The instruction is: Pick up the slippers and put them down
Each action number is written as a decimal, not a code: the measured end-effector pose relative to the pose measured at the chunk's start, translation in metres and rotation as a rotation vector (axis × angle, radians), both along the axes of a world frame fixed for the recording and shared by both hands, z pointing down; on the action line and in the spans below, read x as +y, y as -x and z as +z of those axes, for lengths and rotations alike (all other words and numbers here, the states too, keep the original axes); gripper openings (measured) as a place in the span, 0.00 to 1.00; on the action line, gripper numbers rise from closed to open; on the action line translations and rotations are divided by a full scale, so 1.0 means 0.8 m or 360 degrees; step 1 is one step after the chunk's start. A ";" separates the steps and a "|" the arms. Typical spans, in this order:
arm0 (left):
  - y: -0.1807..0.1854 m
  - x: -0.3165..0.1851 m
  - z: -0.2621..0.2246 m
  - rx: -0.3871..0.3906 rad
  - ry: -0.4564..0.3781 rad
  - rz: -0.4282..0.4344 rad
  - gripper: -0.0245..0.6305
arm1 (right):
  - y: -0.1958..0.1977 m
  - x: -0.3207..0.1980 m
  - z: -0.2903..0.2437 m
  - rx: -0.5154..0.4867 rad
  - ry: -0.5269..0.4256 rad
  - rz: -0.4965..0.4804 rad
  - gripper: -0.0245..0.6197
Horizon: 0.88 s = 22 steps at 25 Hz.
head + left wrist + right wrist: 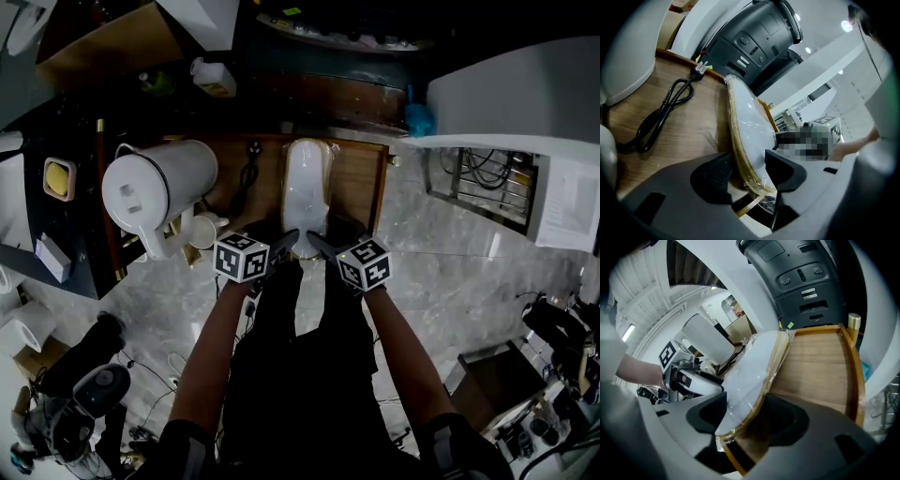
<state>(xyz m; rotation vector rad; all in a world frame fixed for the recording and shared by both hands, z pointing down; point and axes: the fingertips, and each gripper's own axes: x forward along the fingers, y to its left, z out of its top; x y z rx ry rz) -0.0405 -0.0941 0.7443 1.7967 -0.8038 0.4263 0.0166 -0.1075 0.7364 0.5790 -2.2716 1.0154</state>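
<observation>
Slippers [305,192], 1 plastic-wrapped white pack, lie on the wooden surface [361,183], long axis pointing straight away from the person. 2 grippers meet its near end: the left gripper [284,242] and the right gripper [322,244]. Both stand open around that end. 1 black cable [248,173] lies to the left.

Head view: near end of slippers [305,183] hidden behind marker cubes. Jaws of left gripper [284,242] and right gripper [321,244] mostly covered too. Black cable [249,171] partly behind white jug [159,183]. Left gripper view: right edge blurred white.
</observation>
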 end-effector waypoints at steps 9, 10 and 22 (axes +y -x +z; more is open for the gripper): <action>-0.004 -0.003 0.000 -0.0009 -0.0012 -0.0025 0.35 | 0.002 -0.003 0.010 0.0021 0.0064 0.0042 0.43; -0.004 -0.004 -0.001 -0.0019 -0.0021 -0.0032 0.35 | 0.002 -0.003 0.009 0.0025 0.0057 0.0040 0.43; -0.003 -0.003 -0.030 -0.0078 -0.0101 -0.0036 0.34 | 0.005 -0.001 -0.018 0.0049 -0.0030 0.0024 0.43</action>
